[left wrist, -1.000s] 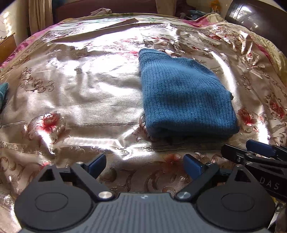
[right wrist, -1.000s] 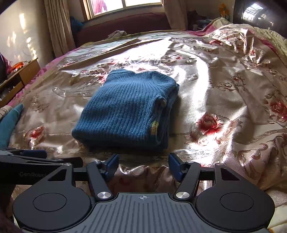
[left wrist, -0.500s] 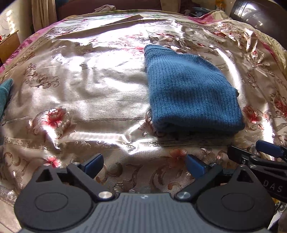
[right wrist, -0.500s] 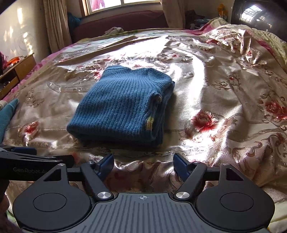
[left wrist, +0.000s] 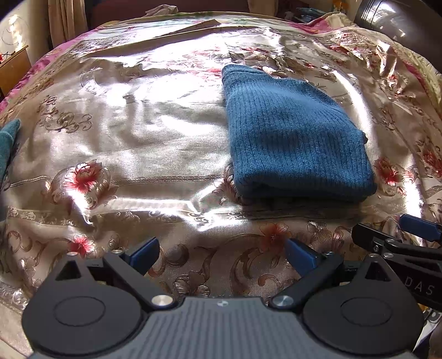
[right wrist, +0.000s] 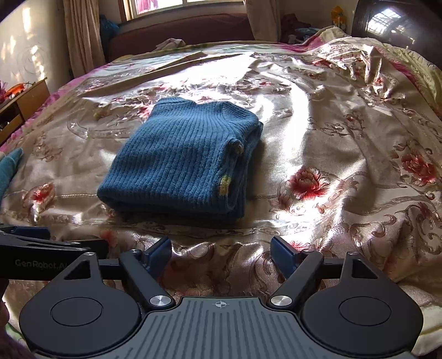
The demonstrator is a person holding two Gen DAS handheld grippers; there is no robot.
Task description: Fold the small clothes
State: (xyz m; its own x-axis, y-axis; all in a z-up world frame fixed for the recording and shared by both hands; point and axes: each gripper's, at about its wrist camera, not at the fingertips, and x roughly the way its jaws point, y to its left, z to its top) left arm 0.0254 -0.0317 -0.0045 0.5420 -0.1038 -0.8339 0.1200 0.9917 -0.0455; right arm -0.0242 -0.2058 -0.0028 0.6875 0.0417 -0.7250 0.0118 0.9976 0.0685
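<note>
A blue ribbed knit sweater [left wrist: 295, 138] lies folded in a neat rectangle on the shiny floral bedspread [left wrist: 138, 132]; it also shows in the right wrist view [right wrist: 182, 160]. My left gripper [left wrist: 221, 252] is open and empty, hovering over the bedspread a little short of the sweater and to its left. My right gripper [right wrist: 221, 255] is open and empty, just short of the sweater's near edge. The right gripper's fingers [left wrist: 414, 226] show at the right of the left view, and the left gripper's fingers [right wrist: 30, 232] at the left of the right view.
Another teal garment [right wrist: 8, 168] lies at the bed's left edge. A wooden cabinet [right wrist: 25, 105] stands left of the bed. A dark sofa [right wrist: 179, 33] and curtains sit under the window at the far end. A dark round object [right wrist: 397, 24] is at the far right.
Both grippers have drawn back and risen slightly from the folded sweater, which now sits farther off. Both stay open and the sweater has not moved.
</note>
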